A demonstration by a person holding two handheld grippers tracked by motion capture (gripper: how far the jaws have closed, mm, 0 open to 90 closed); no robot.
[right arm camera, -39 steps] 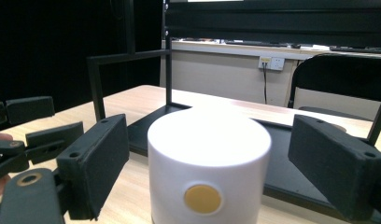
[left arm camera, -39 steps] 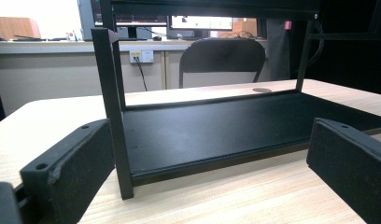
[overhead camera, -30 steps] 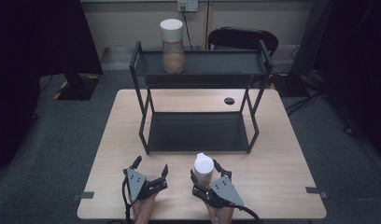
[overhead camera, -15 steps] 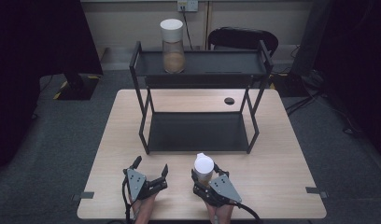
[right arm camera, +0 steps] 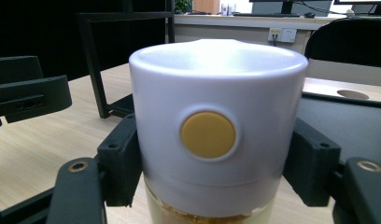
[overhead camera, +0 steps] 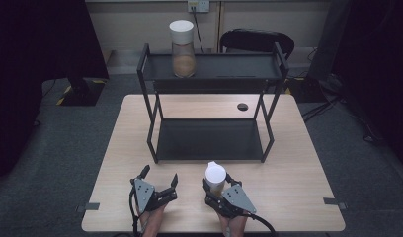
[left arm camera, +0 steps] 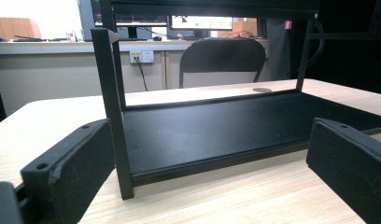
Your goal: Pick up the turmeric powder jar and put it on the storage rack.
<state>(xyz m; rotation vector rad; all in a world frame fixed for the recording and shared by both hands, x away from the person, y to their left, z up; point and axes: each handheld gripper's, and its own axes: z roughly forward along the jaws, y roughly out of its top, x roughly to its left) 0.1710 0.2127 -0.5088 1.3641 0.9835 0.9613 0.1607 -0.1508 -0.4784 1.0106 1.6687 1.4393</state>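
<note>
— Jar [overhead camera: 215,178] placement? 
— Upright on the table's [overhead camera: 298,163] near edge, right of centre, in front of the black rack [overhead camera: 212,140].
— Right gripper [overhead camera: 217,190]?
— Its jaws have just been closing and now pinch the jar below its white lid [right arm camera: 216,116].
— Left gripper [overhead camera: 159,178]?
— Spread, holding nothing, just left of the jar.

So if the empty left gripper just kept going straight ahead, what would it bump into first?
Probably the black rack: its near corner post stands right between the left gripper's open jaws, though how close is unclear.
</note>
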